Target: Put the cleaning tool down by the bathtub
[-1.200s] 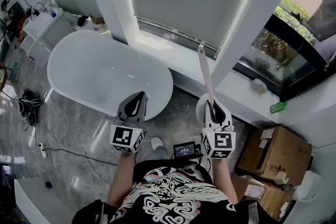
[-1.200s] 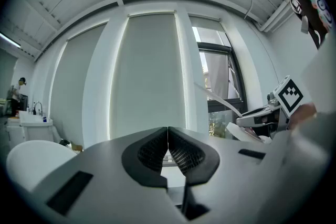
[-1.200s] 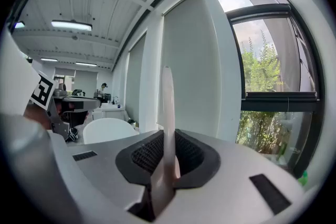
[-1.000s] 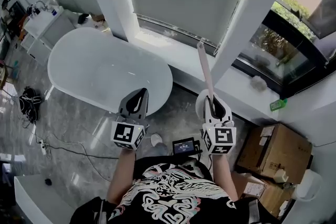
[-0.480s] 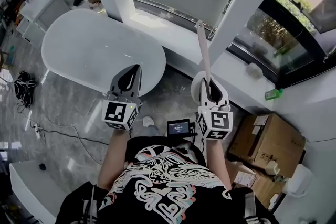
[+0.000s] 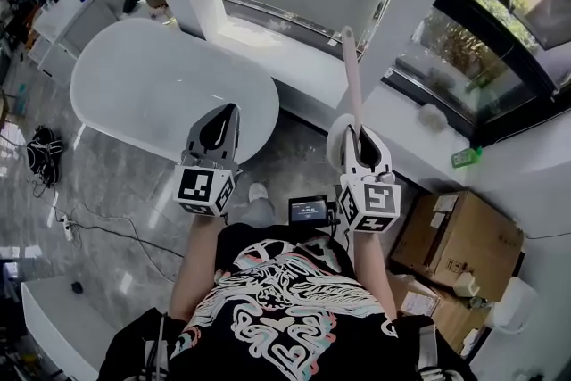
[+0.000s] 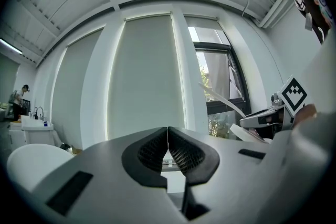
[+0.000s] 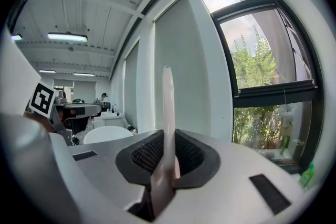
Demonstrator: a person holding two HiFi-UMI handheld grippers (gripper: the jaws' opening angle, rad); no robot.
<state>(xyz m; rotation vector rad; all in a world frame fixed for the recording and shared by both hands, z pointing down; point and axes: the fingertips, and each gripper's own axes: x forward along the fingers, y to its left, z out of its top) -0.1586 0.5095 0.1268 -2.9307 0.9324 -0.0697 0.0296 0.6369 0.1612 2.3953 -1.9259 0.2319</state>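
The right tongs (image 6: 359, 143) are clenched on the lower end of the long, pale cleaning tool (image 6: 351, 71), which points up toward the window (image 6: 464, 40). The left tongs (image 6: 221, 128) are pressed together on nothing. To do this step well, I think the person should lower the tool slowly to the floor (image 6: 303, 158) just beside the bathtub (image 6: 152, 76) and release it only once it rests steady.

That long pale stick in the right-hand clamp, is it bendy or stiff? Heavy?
Probably stiff: the cleaning tool rises straight from the right hand-held gripper without sagging. Likely light, since it looks thin and one grip alone holds it.
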